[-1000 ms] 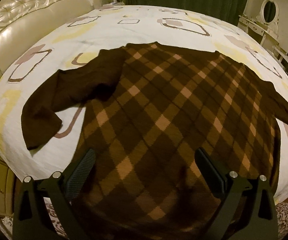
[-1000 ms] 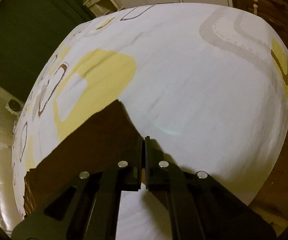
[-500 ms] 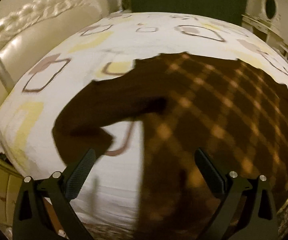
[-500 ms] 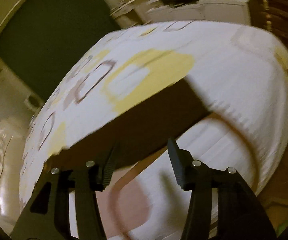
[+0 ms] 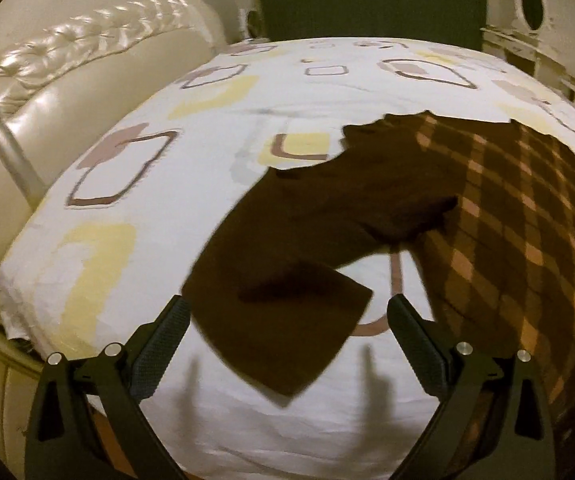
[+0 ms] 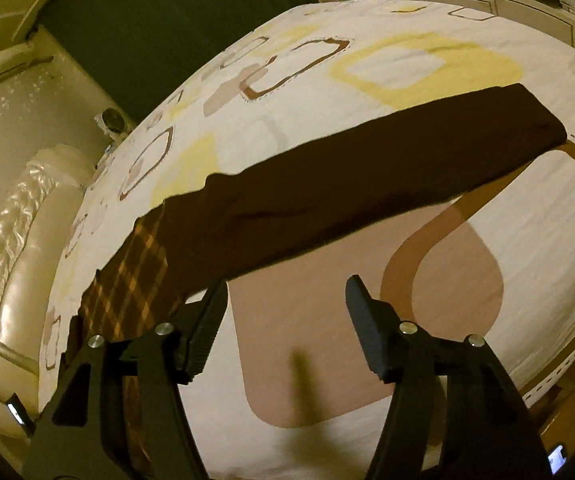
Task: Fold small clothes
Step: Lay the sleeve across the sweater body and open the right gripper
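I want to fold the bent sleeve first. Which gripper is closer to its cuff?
Left. The left gripper frames the bent sleeve's cuff; the right gripper, jaws opening, sits beside the straight sleeve.

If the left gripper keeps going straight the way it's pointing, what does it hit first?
Most likely the cuff end of the sweater's plain brown sleeve, which lies between the open left gripper's fingers in the left wrist view, flat on the bed sheet. Depth is uncertain.

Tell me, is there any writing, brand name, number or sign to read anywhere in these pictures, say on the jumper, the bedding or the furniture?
None can be read.
The brown checked sweater shows no label or tag.
The bedsheet bears only yellow and brown shapes, no letters.
The small lit screen at the right wrist view's lower edge is too small and blurred to read.
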Action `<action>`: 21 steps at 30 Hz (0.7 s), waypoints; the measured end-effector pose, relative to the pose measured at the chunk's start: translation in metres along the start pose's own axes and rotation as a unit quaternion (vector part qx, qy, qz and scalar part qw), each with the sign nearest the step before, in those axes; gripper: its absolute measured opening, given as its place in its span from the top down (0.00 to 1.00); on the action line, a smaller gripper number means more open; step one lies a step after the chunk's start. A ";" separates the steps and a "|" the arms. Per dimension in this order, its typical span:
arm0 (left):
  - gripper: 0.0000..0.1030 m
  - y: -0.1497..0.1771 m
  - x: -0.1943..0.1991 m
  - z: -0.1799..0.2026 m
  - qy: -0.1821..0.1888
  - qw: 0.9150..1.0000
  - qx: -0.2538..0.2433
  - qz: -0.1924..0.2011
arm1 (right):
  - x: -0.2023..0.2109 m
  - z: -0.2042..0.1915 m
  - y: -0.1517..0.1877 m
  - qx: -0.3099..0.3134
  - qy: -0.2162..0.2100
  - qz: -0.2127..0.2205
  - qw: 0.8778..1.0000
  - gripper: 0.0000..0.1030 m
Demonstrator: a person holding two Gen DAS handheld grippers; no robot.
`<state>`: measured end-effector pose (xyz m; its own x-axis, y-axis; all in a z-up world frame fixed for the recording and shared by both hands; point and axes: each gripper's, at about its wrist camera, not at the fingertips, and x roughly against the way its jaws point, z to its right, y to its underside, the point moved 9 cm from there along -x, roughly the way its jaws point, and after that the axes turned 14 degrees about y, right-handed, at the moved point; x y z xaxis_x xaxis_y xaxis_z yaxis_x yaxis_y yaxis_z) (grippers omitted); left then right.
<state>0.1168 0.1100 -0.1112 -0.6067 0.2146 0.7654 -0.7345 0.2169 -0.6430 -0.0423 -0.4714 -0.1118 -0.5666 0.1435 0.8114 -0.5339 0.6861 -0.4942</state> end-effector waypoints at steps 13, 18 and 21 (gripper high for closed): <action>0.05 0.010 -0.034 -0.003 -0.017 0.995 -0.063 -0.071 | -0.006 0.003 0.014 -0.011 0.001 -0.016 1.000 0.39; 0.41 0.009 -0.036 -0.013 -0.022 0.996 -0.047 -0.075 | -0.011 0.003 0.021 -0.018 -0.004 -0.030 0.999 0.39; 0.59 0.009 -0.033 -0.011 -0.037 0.994 -0.061 -0.079 | -0.013 0.001 0.023 -0.016 -0.003 -0.032 0.999 0.39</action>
<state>0.1335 0.1149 -0.1424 -0.5115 0.0991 0.8536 -0.7822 0.3576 -0.5102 -0.0479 -0.4579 -0.1345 -0.5358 0.0951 0.8390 -0.5491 0.7156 -0.4318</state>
